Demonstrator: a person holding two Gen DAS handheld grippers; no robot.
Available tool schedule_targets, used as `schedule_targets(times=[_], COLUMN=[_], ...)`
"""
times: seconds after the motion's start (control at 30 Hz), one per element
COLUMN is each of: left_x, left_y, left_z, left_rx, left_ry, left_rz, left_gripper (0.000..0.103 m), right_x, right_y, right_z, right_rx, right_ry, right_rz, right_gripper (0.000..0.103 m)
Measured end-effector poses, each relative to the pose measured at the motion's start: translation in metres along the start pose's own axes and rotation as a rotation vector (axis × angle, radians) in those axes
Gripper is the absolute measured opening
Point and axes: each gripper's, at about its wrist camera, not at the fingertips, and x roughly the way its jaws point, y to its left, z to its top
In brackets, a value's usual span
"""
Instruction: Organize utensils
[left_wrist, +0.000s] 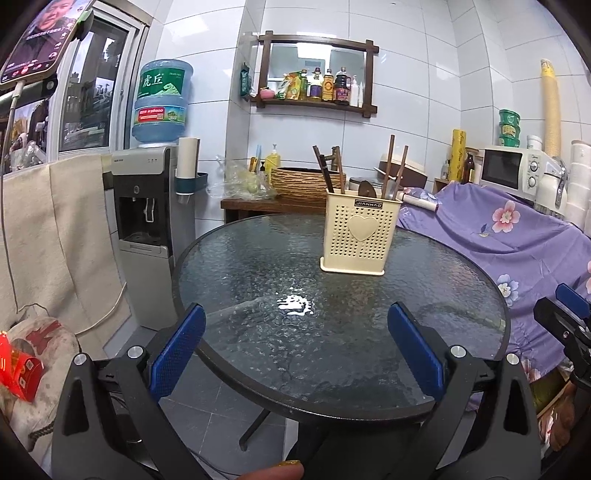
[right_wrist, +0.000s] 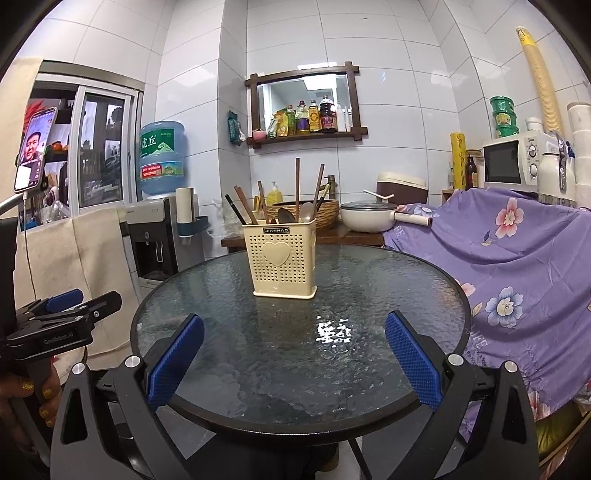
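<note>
Blue pads (left_wrist: 177, 347) of the left gripper (left_wrist: 295, 347) sit nearest the lens in the left wrist view, spread wide with nothing between them, held over the near edge of the round glass table (left_wrist: 229, 266). Cream holder (left_wrist: 360, 236) stands upright toward the far side of the table, well apart from the gripper. Chopsticks (left_wrist: 388, 166) and a spoon (left_wrist: 365, 190) stand inside it. No loose utensil visible on the glass.

Right wrist view: right gripper (right_wrist: 293, 349) likewise spread wide and empty, above the table's near rim. Holder (right_wrist: 282, 258) upright near the centre; chopsticks (right_wrist: 297, 188) and spoons (right_wrist: 306, 212) lean in it. Left gripper visible at the left edge.

Judgement: everything visible is already in the holder, so the task looks finished or nearly so. Whether utensils are sorted by compartment cannot be told.
</note>
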Motion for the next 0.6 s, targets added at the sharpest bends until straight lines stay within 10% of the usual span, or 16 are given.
schedule_targets(times=[0.6], left_x=[-0.0015], left_y=[-0.0021], left_z=[-0.0014], left_rx=[0.007], left_ry=[0.003], left_rz=[-0.008], left_gripper=[0.097], right_x=[-0.0007], right_y=[0.0052], right_z=[-0.0006], right_rx=[-0.009], right_ry=[0.002], right_rz=[0.006], right_gripper=[0.097])
